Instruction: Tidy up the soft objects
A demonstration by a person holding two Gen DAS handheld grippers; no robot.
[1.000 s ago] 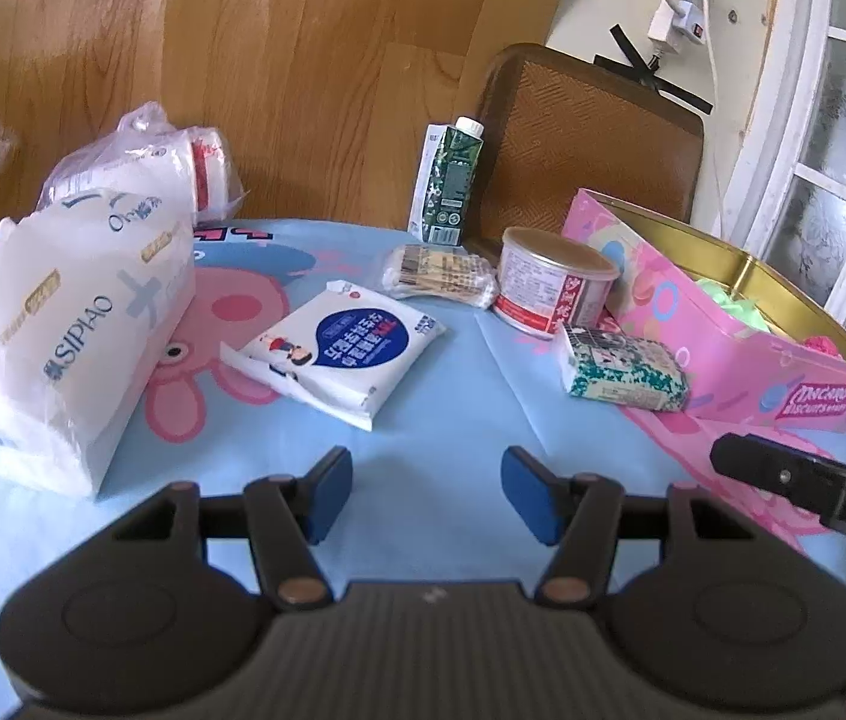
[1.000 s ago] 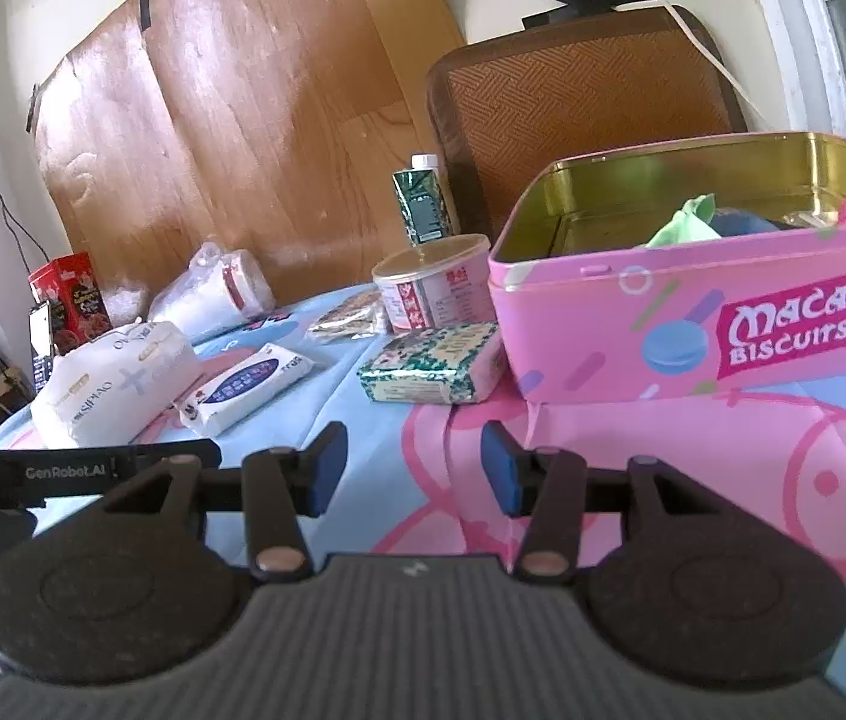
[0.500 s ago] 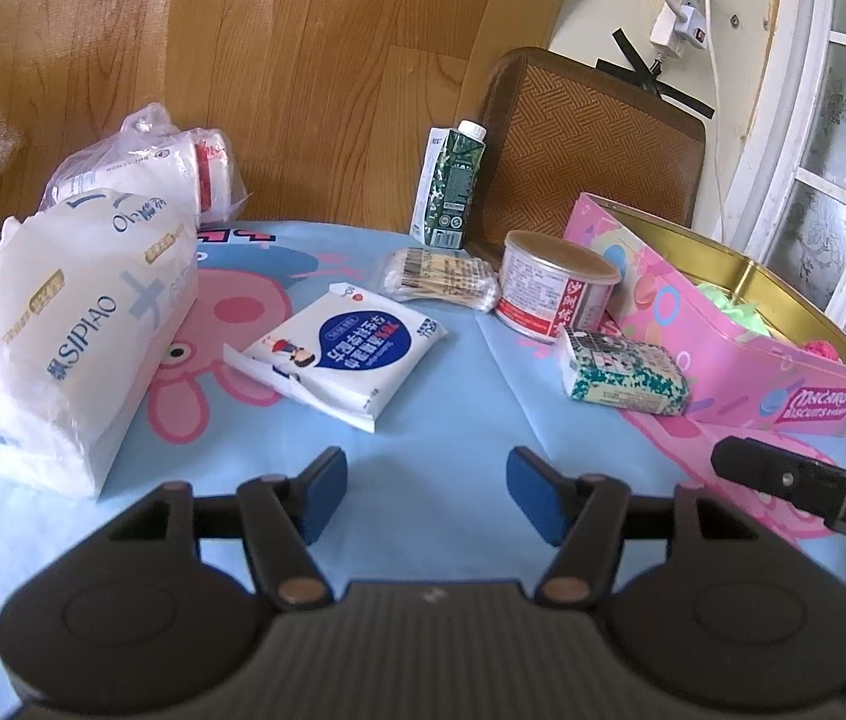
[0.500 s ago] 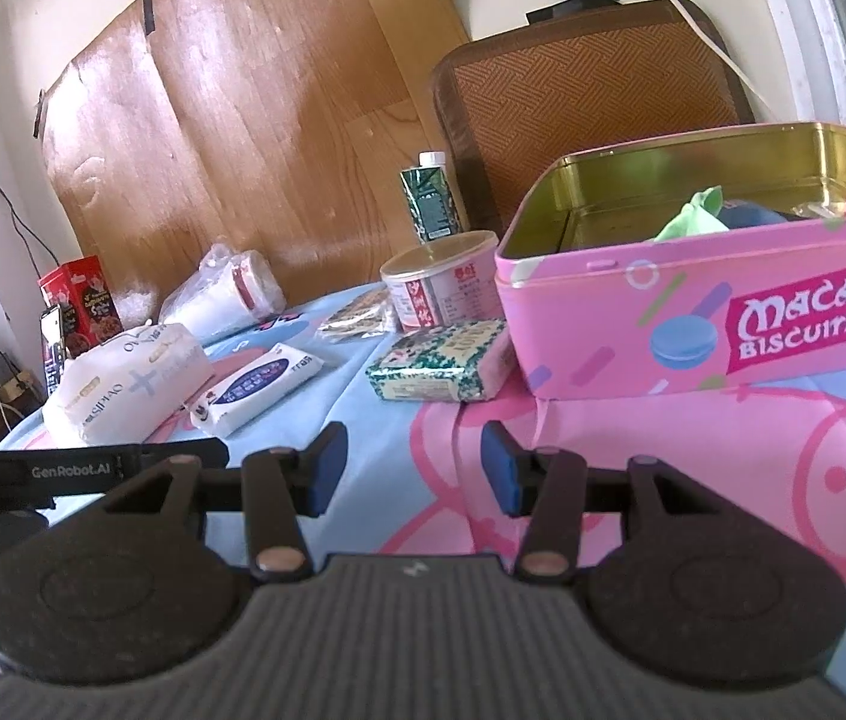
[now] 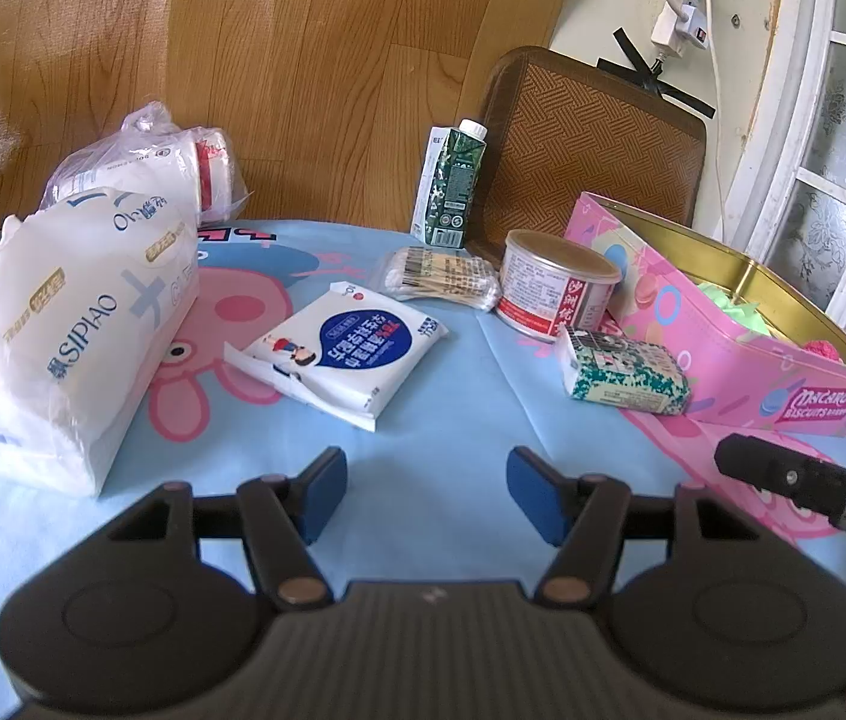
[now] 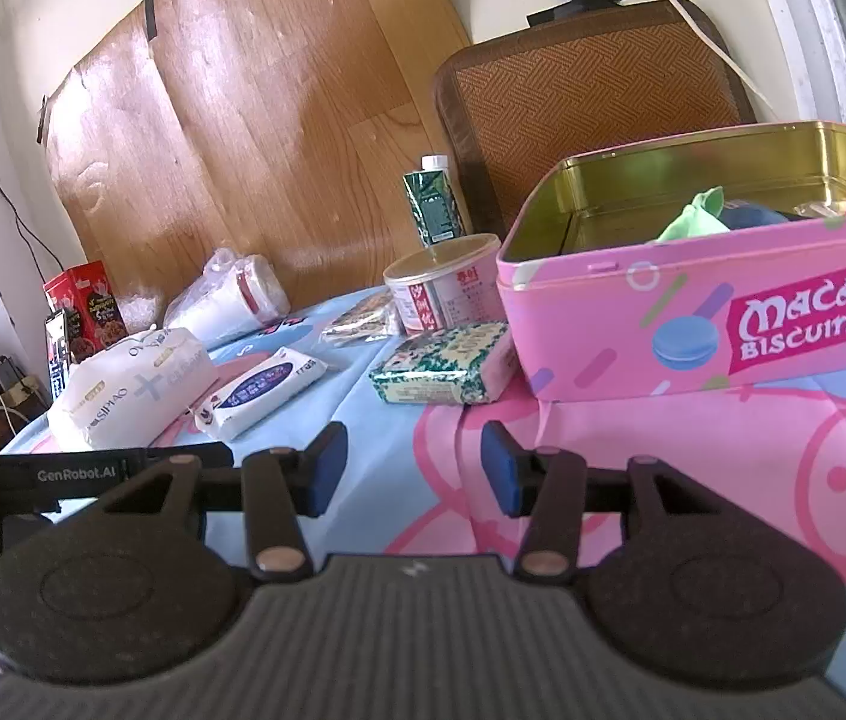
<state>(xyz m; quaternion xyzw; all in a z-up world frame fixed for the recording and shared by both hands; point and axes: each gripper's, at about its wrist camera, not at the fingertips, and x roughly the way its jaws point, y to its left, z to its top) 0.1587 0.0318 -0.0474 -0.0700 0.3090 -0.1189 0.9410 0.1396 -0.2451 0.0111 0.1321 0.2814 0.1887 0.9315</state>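
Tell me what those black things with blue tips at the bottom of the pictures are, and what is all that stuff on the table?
Those are two grabbing tools that a person holds, one in each hand. Each has a little camera looking out along its two blue-tipped fingers, so one picture is from the left tool and the other from the right tool. Both tools are open and hold nothing.

On the table, covered with a blue and pink cartoon cloth, lie a big white tissue pack, a flat white and blue wipes packet, a small green-patterned tissue pack, a bag of cotton swabs, a round tin, a green drink carton and an open pink biscuit tin with soft colourful things inside.
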